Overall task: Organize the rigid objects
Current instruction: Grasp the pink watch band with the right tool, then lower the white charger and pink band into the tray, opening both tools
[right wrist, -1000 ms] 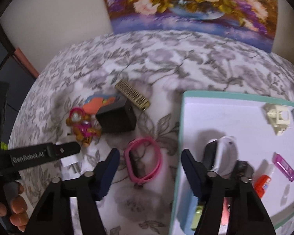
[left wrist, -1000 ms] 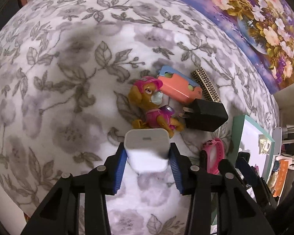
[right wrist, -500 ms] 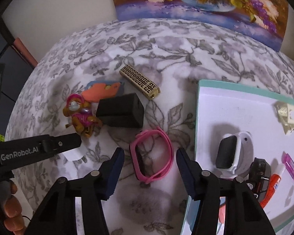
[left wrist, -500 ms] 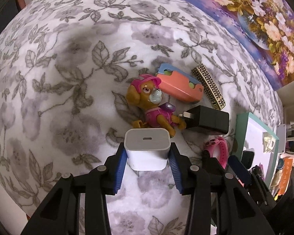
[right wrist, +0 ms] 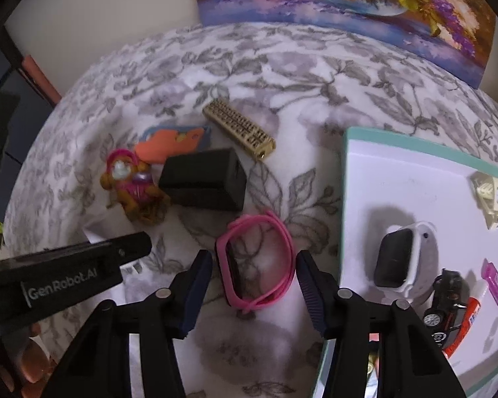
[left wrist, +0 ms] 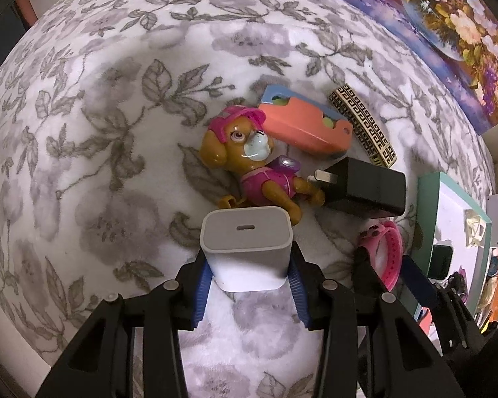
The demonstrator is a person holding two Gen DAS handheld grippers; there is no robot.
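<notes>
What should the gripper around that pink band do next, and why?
Probably finish closing. The right gripper straddles the pink watch band, its jaws closing but its pads not yet pressing on it. Once gripped, the band could go to the tray beside it.

The white charger (left wrist: 247, 248) hides the toy dog's (left wrist: 249, 169) feet; the tray (right wrist: 415, 152) runs off the right wrist view's edge

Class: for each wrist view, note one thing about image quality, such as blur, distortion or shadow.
Left wrist view: sharp, the white charger crisp, but the fisheye bows the floral cloth. Right wrist view: softer, the toy dog blurred; the white watch casts a shadow.
</notes>
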